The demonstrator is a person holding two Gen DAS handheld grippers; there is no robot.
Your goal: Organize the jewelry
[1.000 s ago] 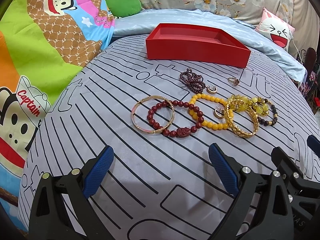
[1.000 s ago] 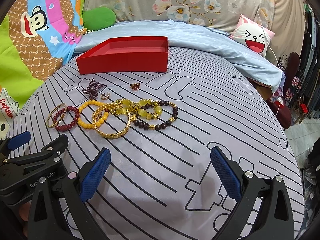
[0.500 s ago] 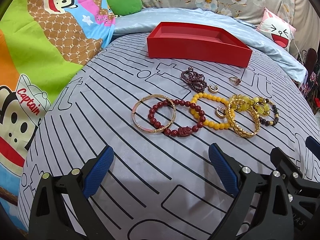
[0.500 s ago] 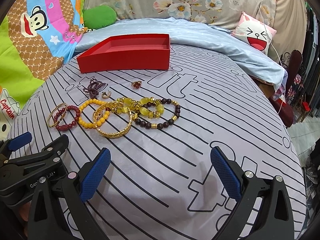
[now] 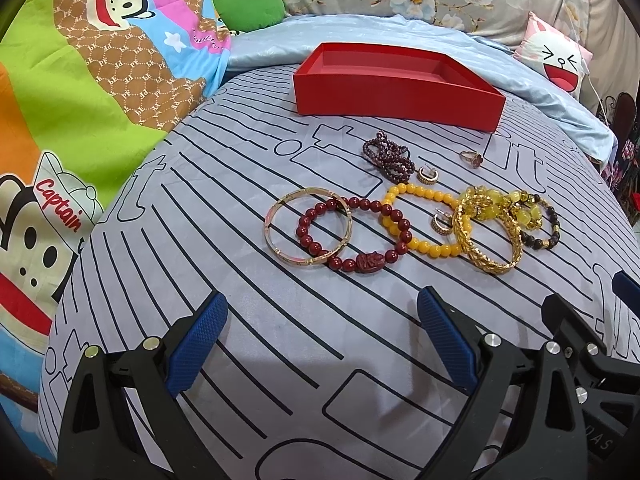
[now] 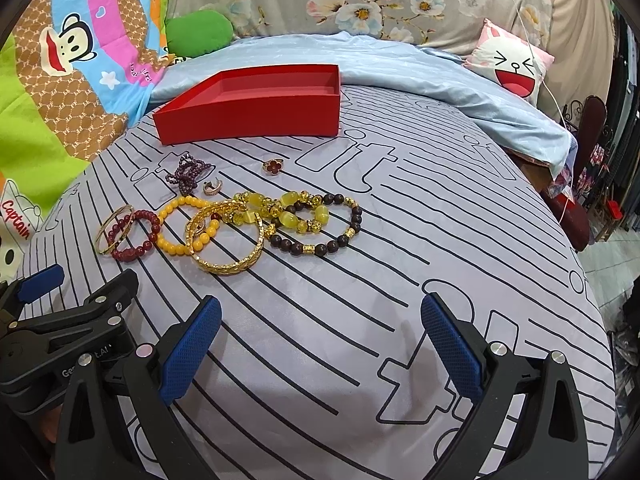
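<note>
Jewelry lies in a cluster on the grey striped bedsheet: a thin gold bangle (image 5: 307, 233), a dark red bead bracelet (image 5: 354, 235), a yellow bead bracelet (image 5: 420, 220), a thick gold bangle (image 5: 486, 236), a dark bead bracelet (image 6: 316, 226), a purple bead strand (image 5: 388, 156), two hoop earrings and a flower ring (image 5: 472, 158). An empty red box (image 5: 396, 84) sits behind them. My left gripper (image 5: 320, 340) is open and empty in front of the red bracelet. My right gripper (image 6: 318, 344) is open and empty, in front of the dark bead bracelet.
A cartoon monkey blanket (image 5: 80, 100) rises on the left. A green cushion (image 5: 248, 6), a light blue quilt (image 6: 400, 68) and a pink-white cat pillow (image 6: 512, 62) lie behind the box. The bed edge drops off at the right (image 6: 592, 256).
Both grippers have moved slightly forward toward the jewelry; the pieces sit lower and closer in both views. Nothing has been touched.
</note>
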